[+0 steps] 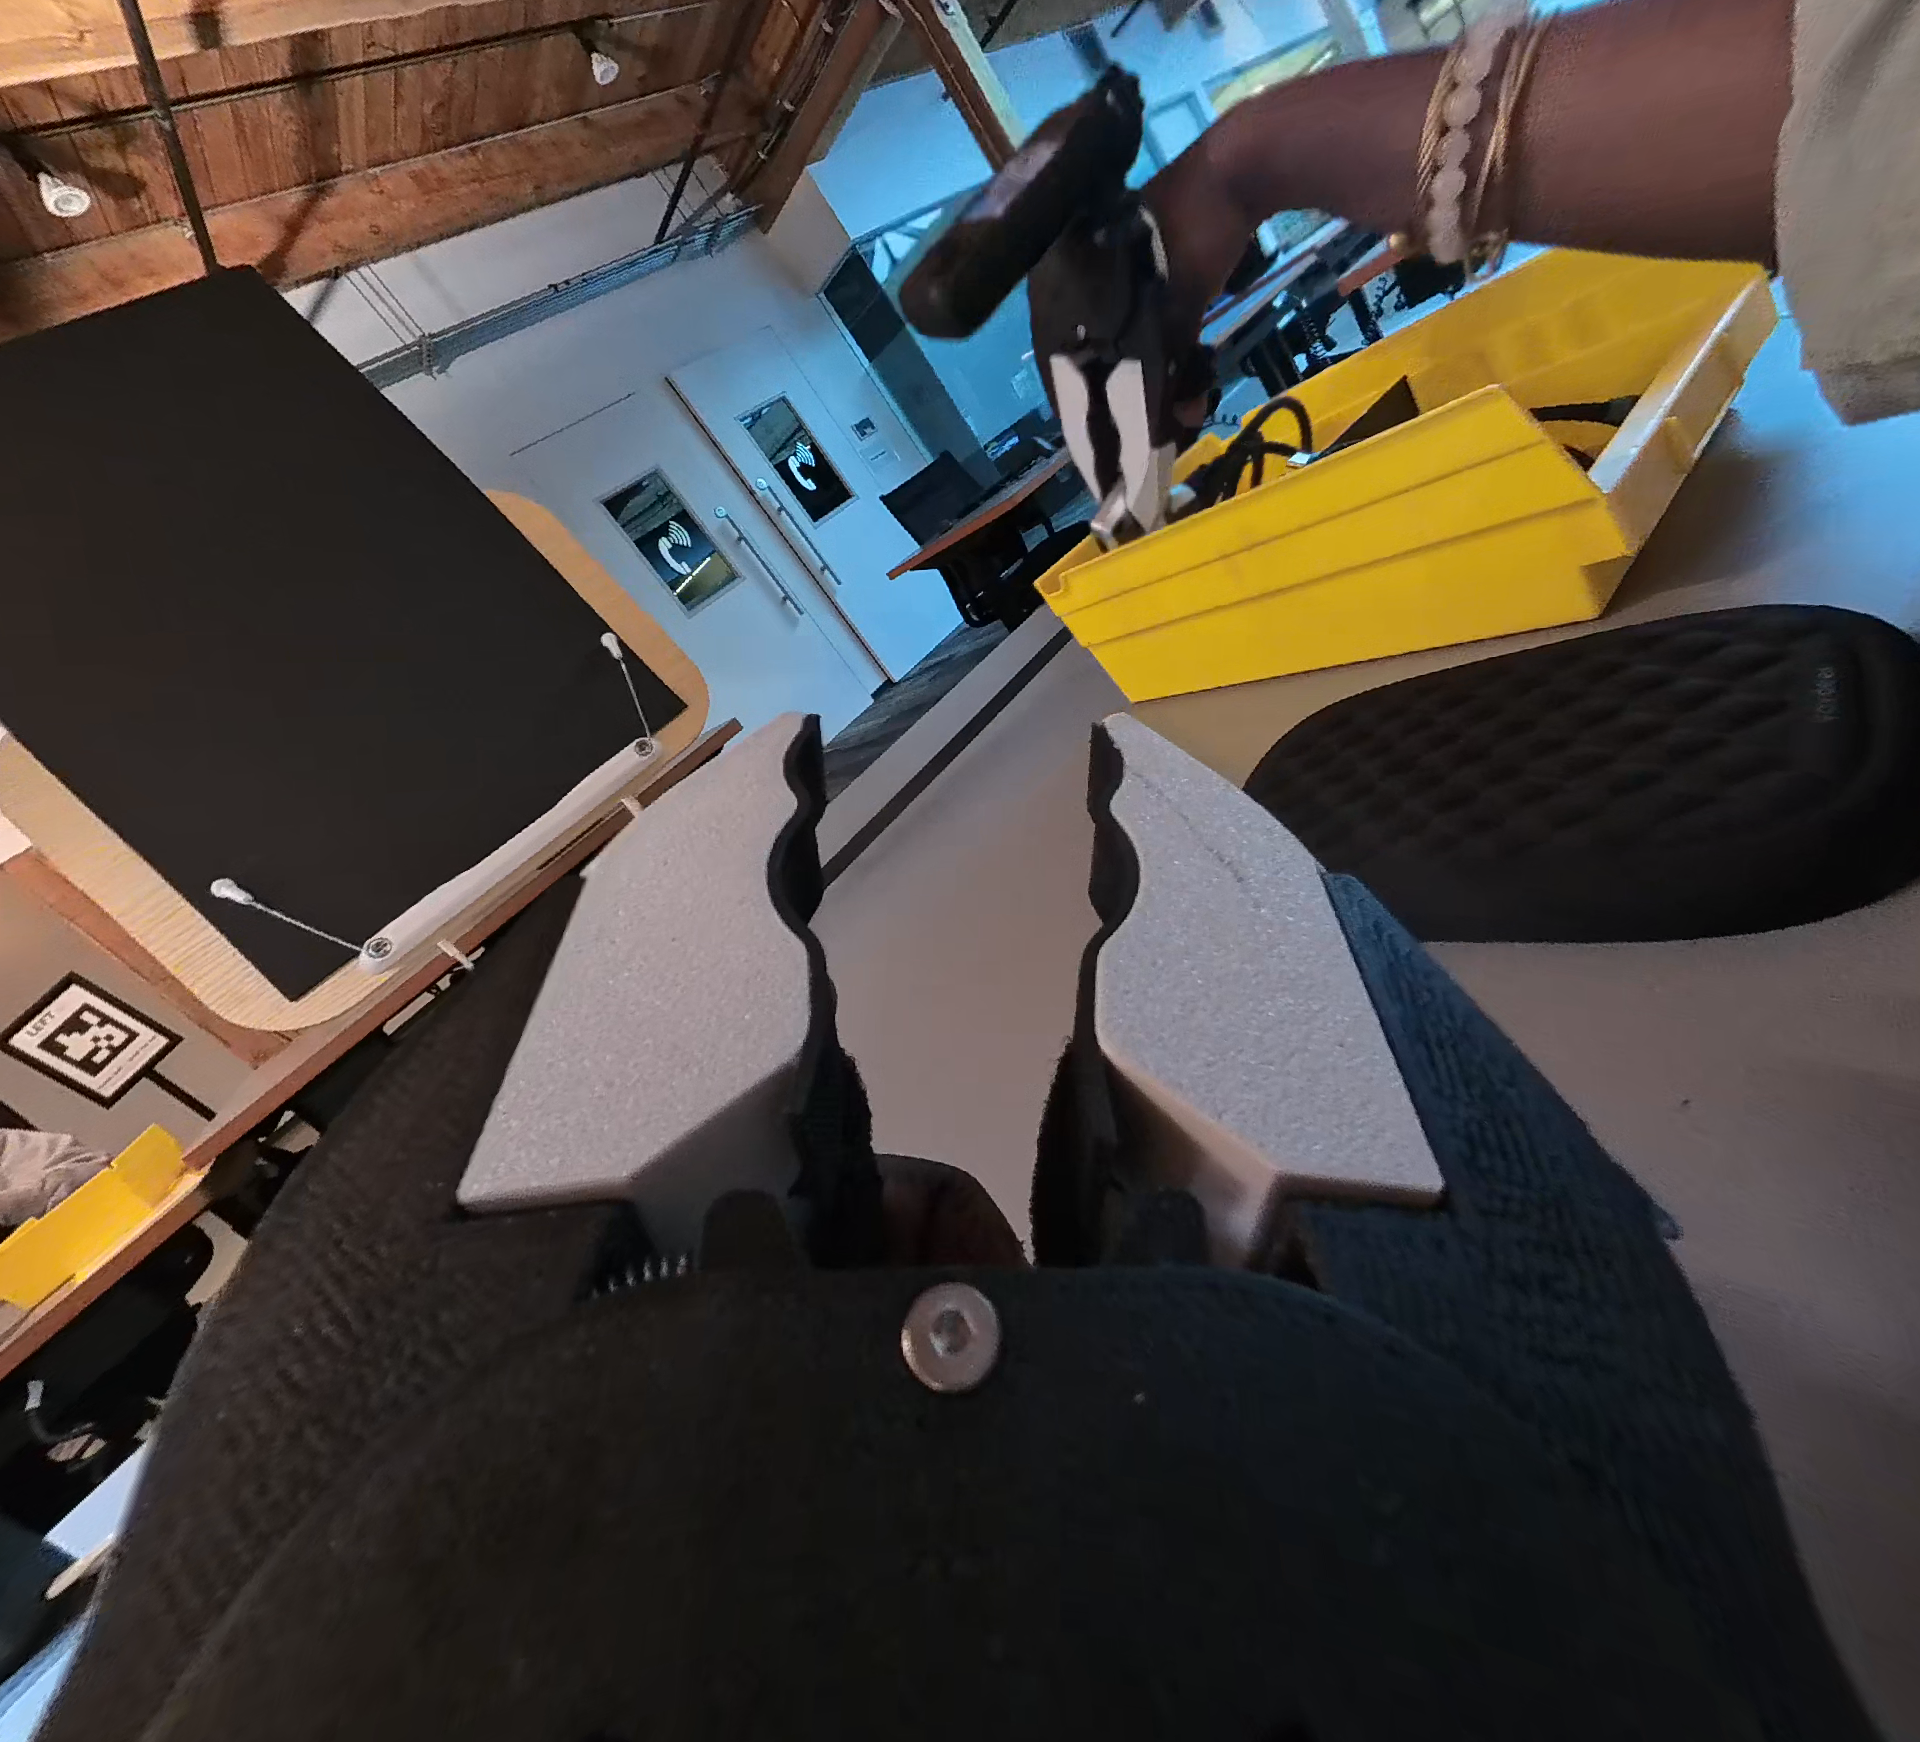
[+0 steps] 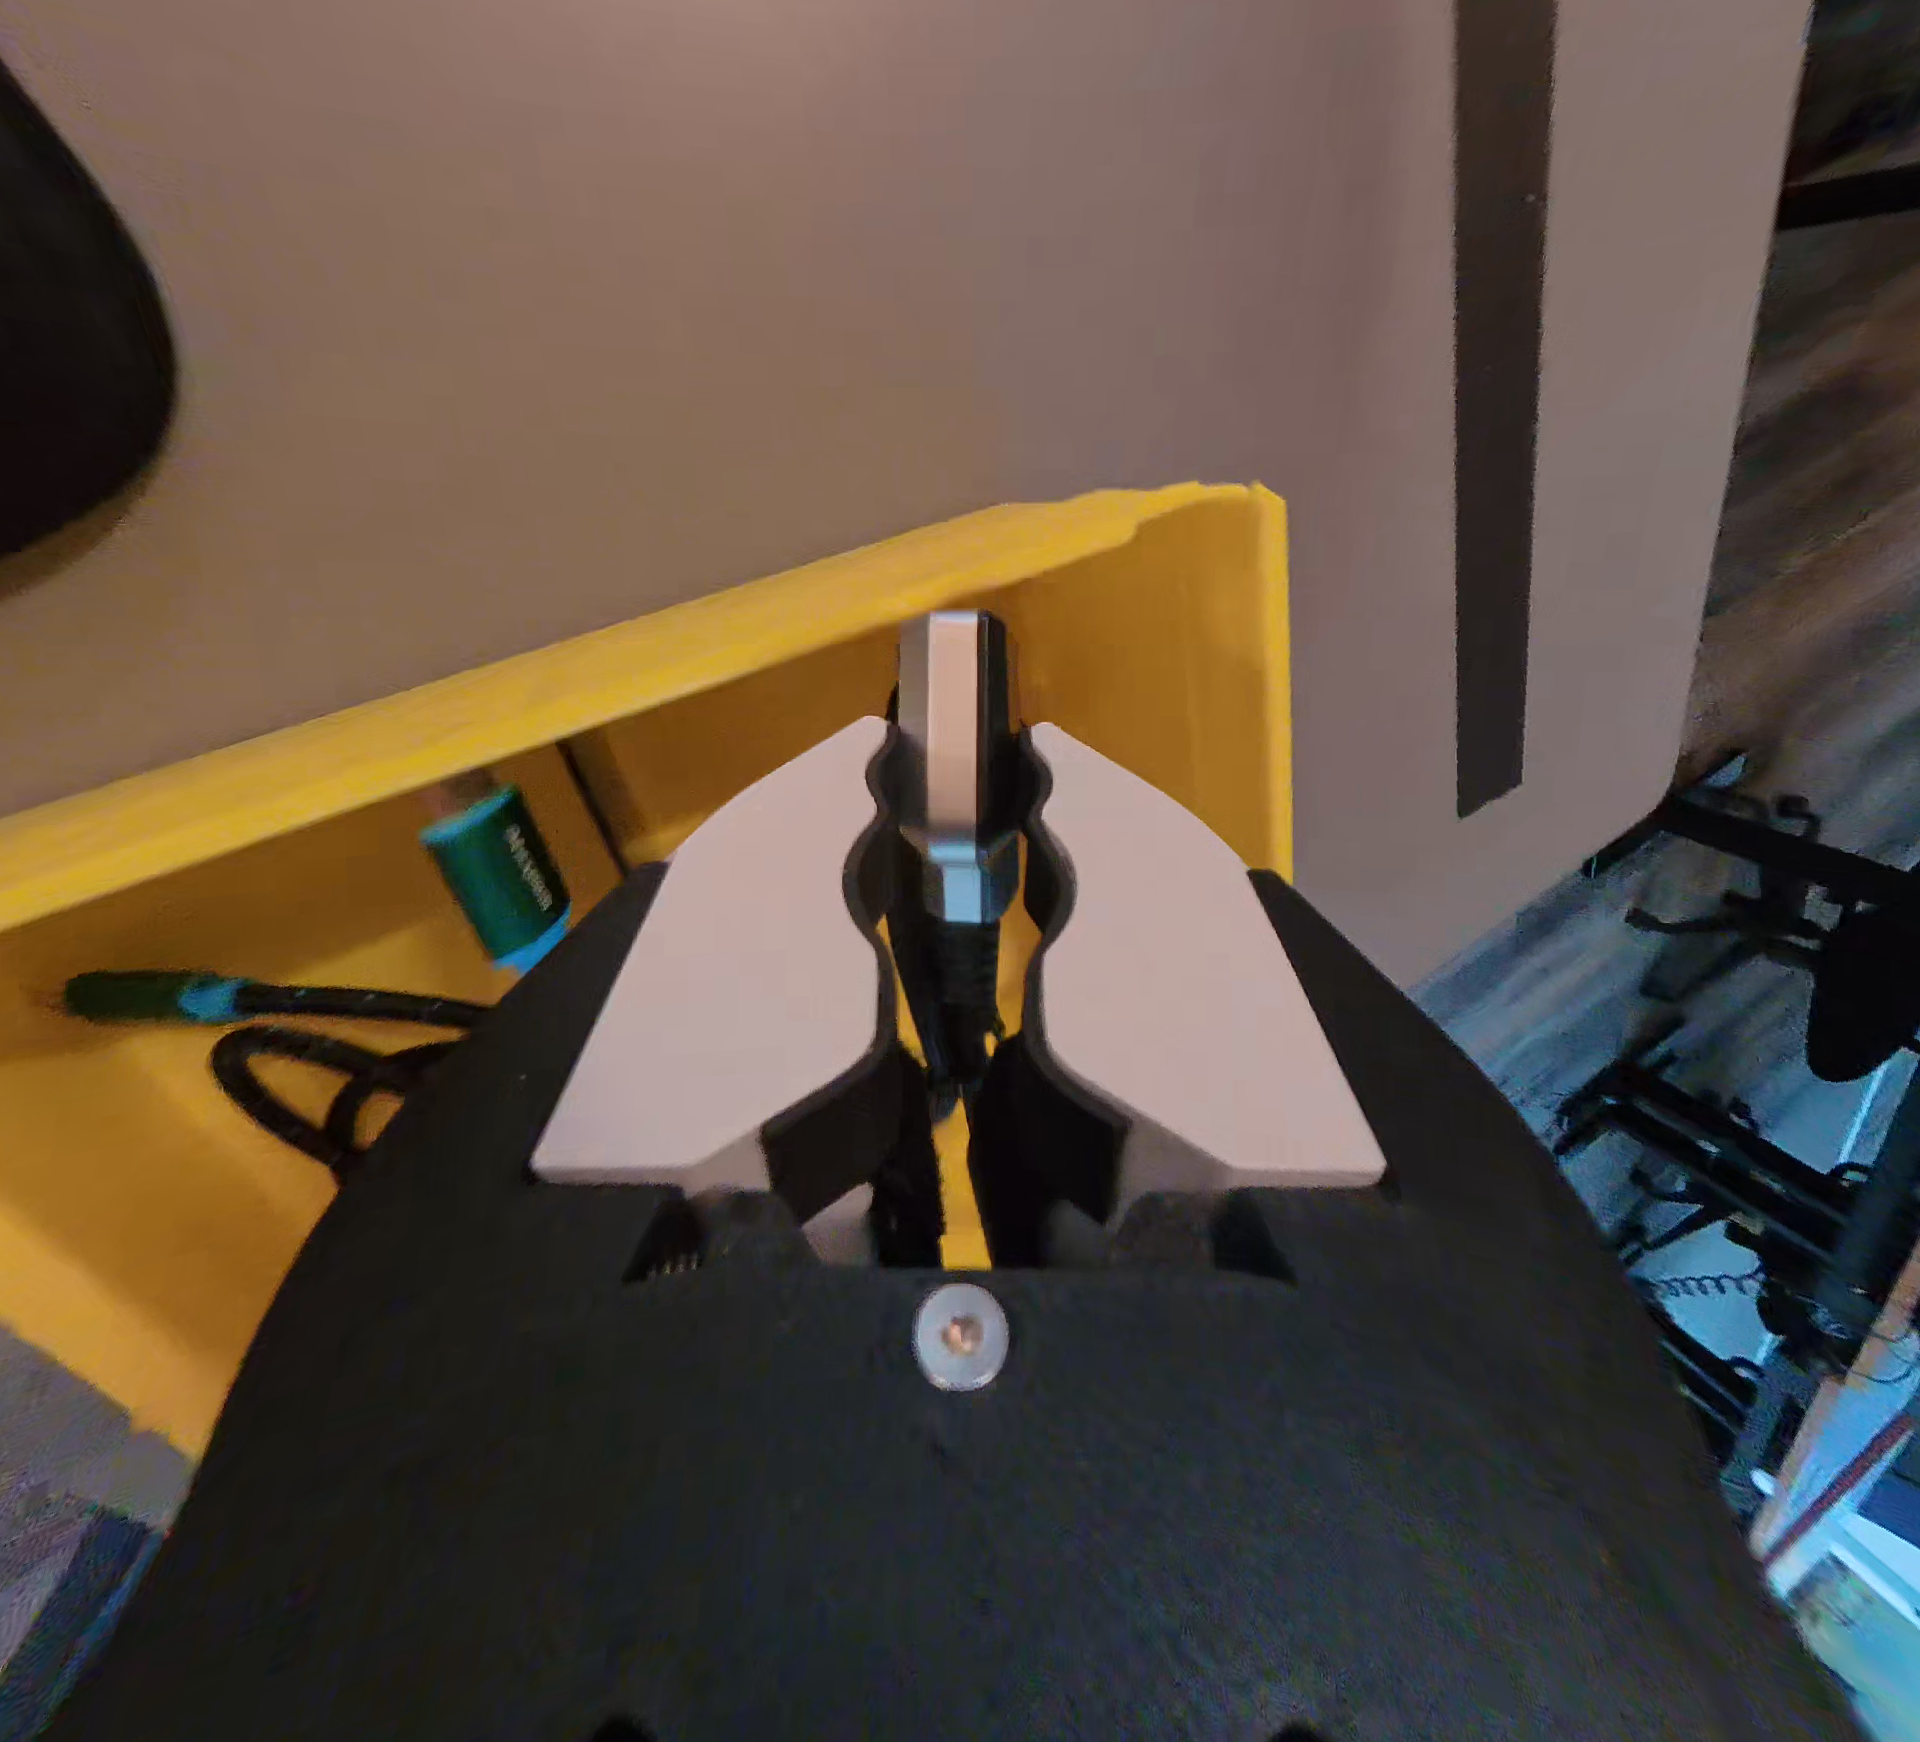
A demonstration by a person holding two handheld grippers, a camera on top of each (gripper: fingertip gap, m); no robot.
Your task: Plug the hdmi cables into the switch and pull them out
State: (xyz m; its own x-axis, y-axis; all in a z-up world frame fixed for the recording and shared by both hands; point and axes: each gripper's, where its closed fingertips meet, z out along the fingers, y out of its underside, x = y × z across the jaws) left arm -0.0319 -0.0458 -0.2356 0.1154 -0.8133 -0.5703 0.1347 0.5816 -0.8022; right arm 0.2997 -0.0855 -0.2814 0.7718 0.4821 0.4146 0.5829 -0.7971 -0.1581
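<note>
Setting: an open workshop with a timber ceiling and white doors; the work happens on a pale grey table [image 1: 1039,944].
Bin: one yellow bin [image 1: 1351,549] stands on the table's far part, just beyond a black quilted pad [image 1: 1590,778].
Step in hand: fetching a cable from the bin, by my reading; nothing is plugged in yet.
Right gripper [image 2: 956,736]: its fingers are closed on the silver HDMI plug [image 2: 951,736], which stands nearly upright against the bin's inner corner, its braided cord running back between the fingers.
Left gripper [image 1: 956,757]: jaws apart with nothing between them, hovering low over the table and well apart from the bin.
Plugs counted: two visible, the silver one held and a green plug [image 2: 497,871] lying in the bin.
Cables counted: black braided cable [image 2: 312,1048] loops on the bin floor; how many separate cables there are, I cannot tell.
Switch: none shows in either view.
Next move: likely lifting the plug clear of the bin wall without snagging the loops, then finding the switch's port and aligning the plug squarely.
</note>
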